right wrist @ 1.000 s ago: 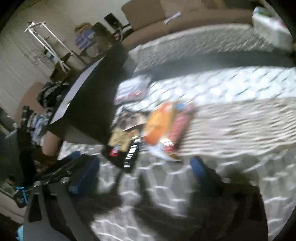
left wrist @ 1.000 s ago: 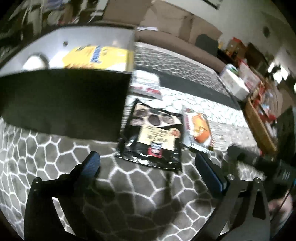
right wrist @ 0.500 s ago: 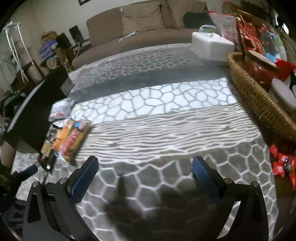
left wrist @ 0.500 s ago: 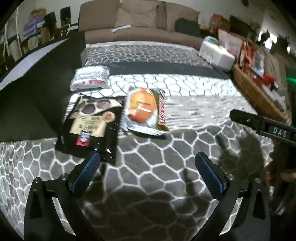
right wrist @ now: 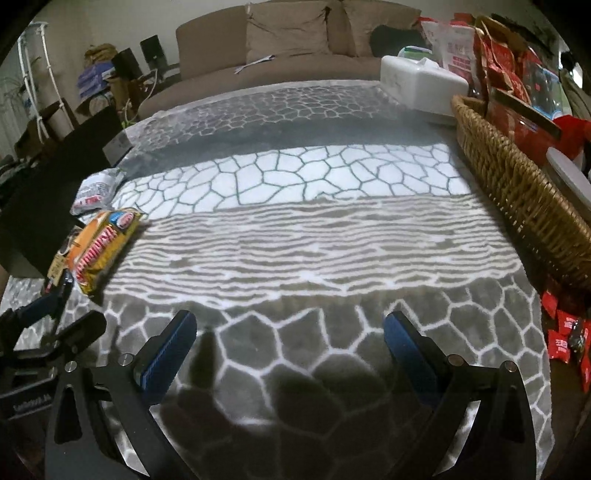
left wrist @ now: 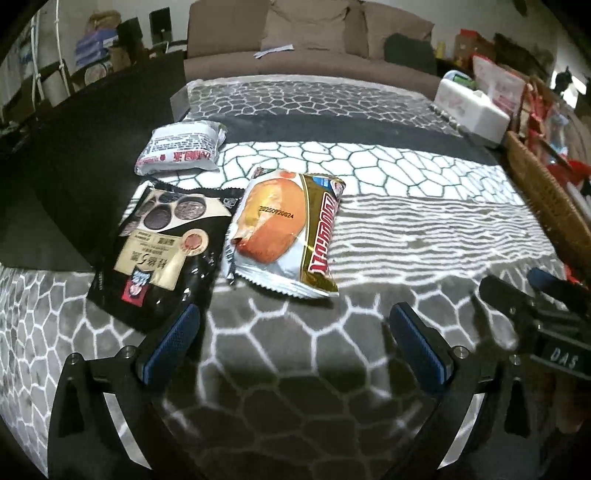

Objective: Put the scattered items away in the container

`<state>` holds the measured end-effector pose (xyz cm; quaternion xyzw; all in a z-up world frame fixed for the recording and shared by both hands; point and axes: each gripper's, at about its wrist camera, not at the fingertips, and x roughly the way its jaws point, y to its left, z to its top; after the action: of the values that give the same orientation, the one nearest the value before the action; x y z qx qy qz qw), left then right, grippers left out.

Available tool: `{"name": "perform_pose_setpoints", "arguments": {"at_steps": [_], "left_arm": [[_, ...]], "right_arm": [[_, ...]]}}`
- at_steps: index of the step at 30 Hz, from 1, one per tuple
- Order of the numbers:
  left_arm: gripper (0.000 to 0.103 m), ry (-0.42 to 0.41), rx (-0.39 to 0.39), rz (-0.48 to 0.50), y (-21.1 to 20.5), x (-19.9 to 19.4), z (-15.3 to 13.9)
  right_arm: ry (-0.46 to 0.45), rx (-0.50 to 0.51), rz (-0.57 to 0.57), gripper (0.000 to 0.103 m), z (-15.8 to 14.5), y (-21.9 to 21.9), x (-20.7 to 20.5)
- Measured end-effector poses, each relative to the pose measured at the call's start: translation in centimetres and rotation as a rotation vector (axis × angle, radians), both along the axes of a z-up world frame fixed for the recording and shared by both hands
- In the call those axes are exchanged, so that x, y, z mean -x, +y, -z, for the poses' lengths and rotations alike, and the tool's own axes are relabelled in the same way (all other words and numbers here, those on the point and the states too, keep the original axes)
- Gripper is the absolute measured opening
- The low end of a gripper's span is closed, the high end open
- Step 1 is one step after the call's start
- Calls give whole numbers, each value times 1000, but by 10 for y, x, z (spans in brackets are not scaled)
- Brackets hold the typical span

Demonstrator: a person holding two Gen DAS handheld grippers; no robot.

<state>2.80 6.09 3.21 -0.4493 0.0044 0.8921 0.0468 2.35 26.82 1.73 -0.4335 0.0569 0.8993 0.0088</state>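
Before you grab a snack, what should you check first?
1. Left gripper open and holding nothing: ok.
2. Right gripper open and holding nothing: ok.
3. Orange snack packet lying flat ahead of the left gripper, not yet between its fingers: ok.
4. Black cookie bag overlapping the orange packet's edge: cannot tell.
5. Wicker basket has spare room: cannot tell.

A brown sofa (left wrist: pixel 310 40) with loose cushions (right wrist: pixel 288 31) stands along the far wall, a sheet of paper (left wrist: pixel 275 50) lying on its seat. In front of it spreads a grey and white rug (right wrist: pixel 314 221) with a cracked-stone pattern. To the left are a white rack (right wrist: pixel 40 74) and cluttered boxes (left wrist: pixel 94 48). The light is dim
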Motion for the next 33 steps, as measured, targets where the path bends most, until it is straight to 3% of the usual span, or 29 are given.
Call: {"name": "perform_pose_setpoints", "arguments": {"at_steps": [5, 9, 33], "left_arm": [[103, -20, 56, 9, 8, 8, 9], [103, -36, 26, 13, 5, 10, 11], [103, -35, 32, 14, 7, 10, 11]], "right_arm": [[-9, -23, 10, 103, 3, -1, 5], [-40, -109, 8, 103, 7, -11, 9], [-40, -106, 9, 103, 6, -15, 9]]}}
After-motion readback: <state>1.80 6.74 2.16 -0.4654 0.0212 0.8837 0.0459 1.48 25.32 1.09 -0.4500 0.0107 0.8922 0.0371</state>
